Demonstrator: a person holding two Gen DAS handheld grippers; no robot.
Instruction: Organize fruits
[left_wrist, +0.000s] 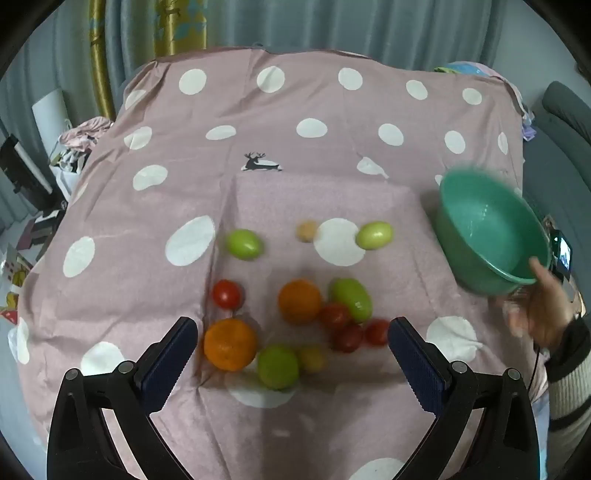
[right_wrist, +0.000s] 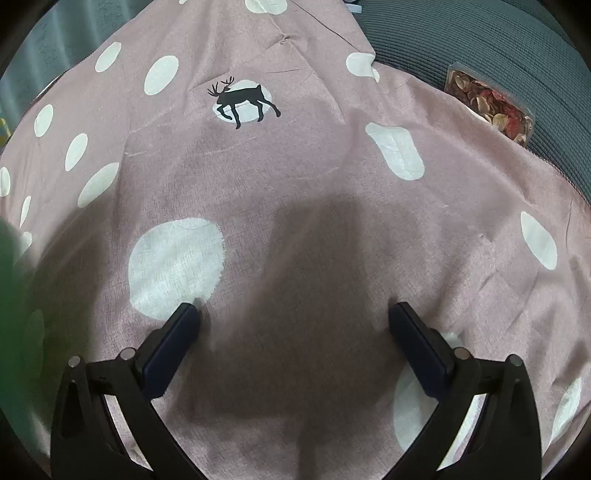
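The left tongs (left_wrist: 291, 328) hang spread wide over a pink dotted cloth (left_wrist: 332, 155), nothing between their pads, tilted down at the fruit. Nearest them lie an orange (left_wrist: 229, 344), a green fruit (left_wrist: 277, 367) and a small yellowish one (left_wrist: 312, 357) touching it. Just beyond sit three red tomatoes (left_wrist: 347, 326) bunched together, a second orange (left_wrist: 299, 301) and an oblong green fruit (left_wrist: 351, 298) against them, with a lone tomato (left_wrist: 227, 294) off to the left. Farther out are two more green fruits (left_wrist: 244, 244) (left_wrist: 374, 235) and a small tan one (left_wrist: 306, 230) between them. To the right a bare hand (left_wrist: 543, 306) in a striped sleeve holds a tilted, empty teal bowl (left_wrist: 491, 236) by its rim, above the cloth. The right tongs (right_wrist: 293, 314) are likewise spread and empty, close over bare cloth in their own shadow; beyond them is a printed deer (right_wrist: 242, 99), and at the far right a clear packet of dried petals (right_wrist: 487, 105) on grey fabric.
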